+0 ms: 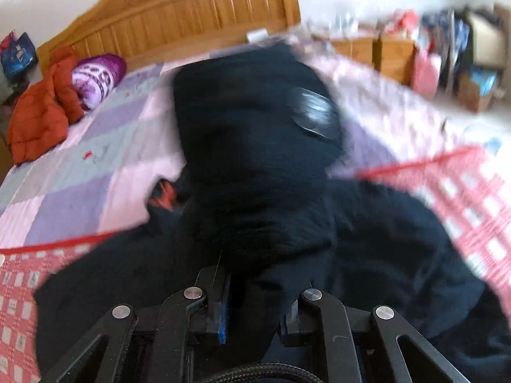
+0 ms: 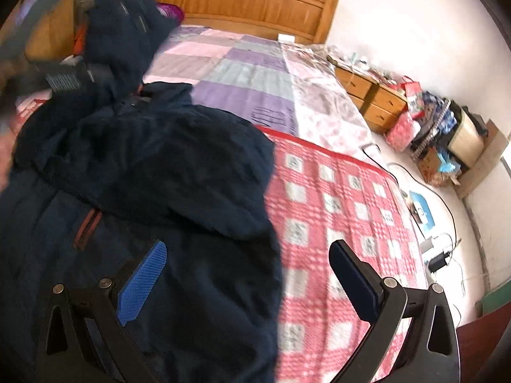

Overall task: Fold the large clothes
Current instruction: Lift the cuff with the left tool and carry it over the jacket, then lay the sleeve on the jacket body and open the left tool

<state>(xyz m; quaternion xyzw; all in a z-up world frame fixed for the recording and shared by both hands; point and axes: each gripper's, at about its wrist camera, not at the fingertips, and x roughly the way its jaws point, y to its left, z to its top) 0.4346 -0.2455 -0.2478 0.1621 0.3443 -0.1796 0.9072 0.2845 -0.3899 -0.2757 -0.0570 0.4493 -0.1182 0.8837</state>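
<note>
Left gripper (image 1: 254,316) clamps navy coat (image 1: 255,146) fold; bulky, soft, floppy — grip hems. Right gripper (image 2: 246,274) wide open, empty, above coat edge.

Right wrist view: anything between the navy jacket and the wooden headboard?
Only bare bedding: the purple, pink and grey patchwork quilt runs from the navy jacket up to the wooden headboard, shown in the right wrist view.

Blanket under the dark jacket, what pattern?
Red-and-white check with small grey squares and a red border; clearest in the right wrist view.
</note>
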